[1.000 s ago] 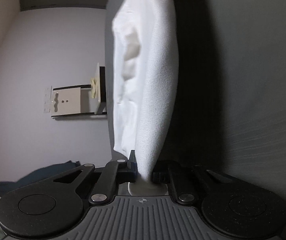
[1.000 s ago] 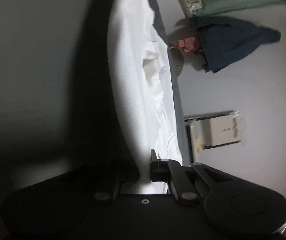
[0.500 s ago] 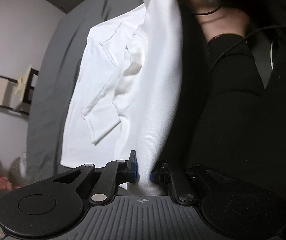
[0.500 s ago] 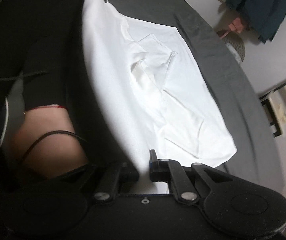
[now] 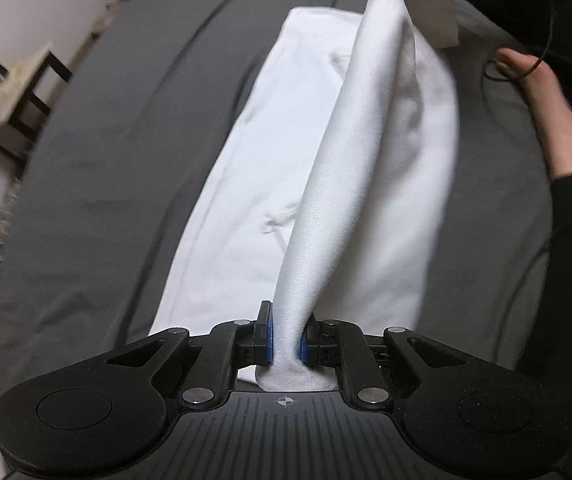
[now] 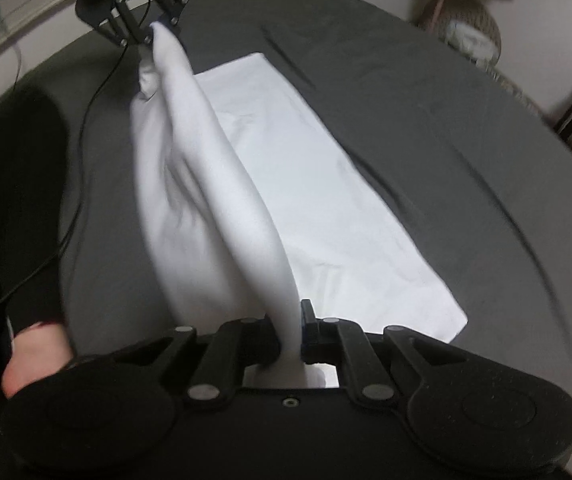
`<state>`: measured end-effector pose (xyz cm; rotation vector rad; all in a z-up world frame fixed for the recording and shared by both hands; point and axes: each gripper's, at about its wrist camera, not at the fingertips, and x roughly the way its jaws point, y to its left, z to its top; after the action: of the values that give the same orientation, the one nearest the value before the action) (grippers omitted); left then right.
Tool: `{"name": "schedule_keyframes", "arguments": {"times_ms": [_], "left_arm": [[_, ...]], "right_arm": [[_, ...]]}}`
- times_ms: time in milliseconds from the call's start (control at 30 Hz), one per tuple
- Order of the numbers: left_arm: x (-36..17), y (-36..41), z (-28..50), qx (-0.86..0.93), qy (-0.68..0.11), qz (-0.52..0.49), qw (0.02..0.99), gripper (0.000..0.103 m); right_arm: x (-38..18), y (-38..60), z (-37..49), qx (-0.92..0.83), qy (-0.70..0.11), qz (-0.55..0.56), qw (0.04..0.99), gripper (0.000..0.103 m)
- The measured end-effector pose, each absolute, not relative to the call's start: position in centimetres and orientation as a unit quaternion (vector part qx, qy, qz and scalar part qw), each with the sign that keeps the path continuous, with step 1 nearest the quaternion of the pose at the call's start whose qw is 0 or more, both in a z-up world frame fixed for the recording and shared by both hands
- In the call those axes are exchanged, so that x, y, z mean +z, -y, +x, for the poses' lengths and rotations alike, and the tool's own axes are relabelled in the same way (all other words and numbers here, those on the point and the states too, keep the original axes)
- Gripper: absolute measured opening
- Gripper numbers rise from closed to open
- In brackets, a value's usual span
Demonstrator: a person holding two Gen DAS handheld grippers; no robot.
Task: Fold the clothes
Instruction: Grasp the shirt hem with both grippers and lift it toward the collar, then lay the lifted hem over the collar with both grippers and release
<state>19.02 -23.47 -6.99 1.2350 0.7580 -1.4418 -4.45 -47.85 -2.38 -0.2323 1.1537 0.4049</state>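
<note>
Grey bedsheet (image 5: 118, 152) below you: both grippers, left (image 5: 286, 338) and right (image 6: 290, 338), clamp the white garment (image 5: 349, 184), its lifted edge stretched lengthwise between them, equally near.

No text, label, brand or number is showing legibly in either view. The only sign is a small white crosshair mark (image 5: 284, 401), sitting on the ribbed body of the left gripper (image 5: 286, 338) just behind its fingers (image 5: 264, 334), and it is carrying no lettering. The matching spot on the right gripper (image 6: 289, 336) is showing only a small round screw (image 6: 288, 401), without any marking.
</note>
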Motion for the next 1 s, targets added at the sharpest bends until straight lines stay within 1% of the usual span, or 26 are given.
{"name": "schedule_keyframes", "arguments": {"times_ms": [133, 200, 267, 300, 333, 433, 500, 600, 733, 767, 800, 867, 900, 1000], "left_arm": [[-9.1, 25.8, 24.3, -0.610, -0.365, 0.480, 0.515, 0.011], [-10.4, 26.4, 26.6, -0.613, -0.402, 0.458, 0.503, 0.011], [-11.5, 26.6, 28.6, -0.610, -0.436, 0.435, 0.498, 0.015], [-12.1, 26.6, 29.4, -0.608, -0.452, 0.422, 0.498, 0.016], [-12.5, 26.4, 30.1, -0.608, -0.466, 0.407, 0.498, 0.016], [-12.9, 24.7, 31.2, -0.604, -0.494, 0.364, 0.508, 0.020], [-12.4, 23.8, 32.1, -0.605, -0.498, 0.344, 0.518, 0.023], [-11.7, 22.8, 32.9, -0.602, -0.503, 0.312, 0.535, 0.024], [-11.0, 21.7, 33.5, -0.585, -0.511, 0.280, 0.564, 0.025], [-11.1, 21.6, 33.6, -0.575, -0.512, 0.278, 0.574, 0.031], [-11.1, 21.4, 33.6, -0.565, -0.514, 0.275, 0.584, 0.044], [-11.2, 21.0, 33.6, -0.544, -0.517, 0.270, 0.604, 0.058], [-11.2, 20.8, 33.6, -0.536, -0.518, 0.264, 0.612, 0.059], [-10.8, 19.6, 33.5, -0.538, -0.508, 0.215, 0.637, 0.059]], "right_arm": [[-5.7, 51.8, -0.2, 0.198, -0.562, -0.058, 0.801, 0.009], [-7.0, 53.7, 1.2, 0.211, -0.570, -0.029, 0.793, 0.010], [-7.9, 55.4, 1.9, 0.212, -0.574, -0.001, 0.791, 0.018], [-8.3, 56.2, 2.1, 0.210, -0.573, 0.012, 0.792, 0.025], [-8.6, 57.1, 2.2, 0.206, -0.572, 0.026, 0.794, 0.029], [-9.0, 59.1, 1.4, 0.201, -0.565, 0.093, 0.795, 0.033], [-9.5, 60.8, 0.9, 0.199, -0.559, 0.146, 0.792, 0.036], [-10.1, 62.4, -0.7, 0.178, -0.527, 0.206, 0.805, 0.035], [-11.5, 63.6, -2.8, 0.132, -0.463, 0.300, 0.824, 0.035], [-11.8, 63.7, -3.3, 0.120, -0.457, 0.312, 0.824, 0.035], [-12.1, 63.7, -3.7, 0.111, -0.456, 0.316, 0.825, 0.035], [-12.9, 63.4, -4.2, 0.090, -0.460, 0.319, 0.824, 0.037], [-13.2, 63.4, -4.4, 0.083, -0.460, 0.325, 0.822, 0.039], [-13.8, 63.1, -5.0, 0.076, -0.439, 0.359, 0.820, 0.039]]}}
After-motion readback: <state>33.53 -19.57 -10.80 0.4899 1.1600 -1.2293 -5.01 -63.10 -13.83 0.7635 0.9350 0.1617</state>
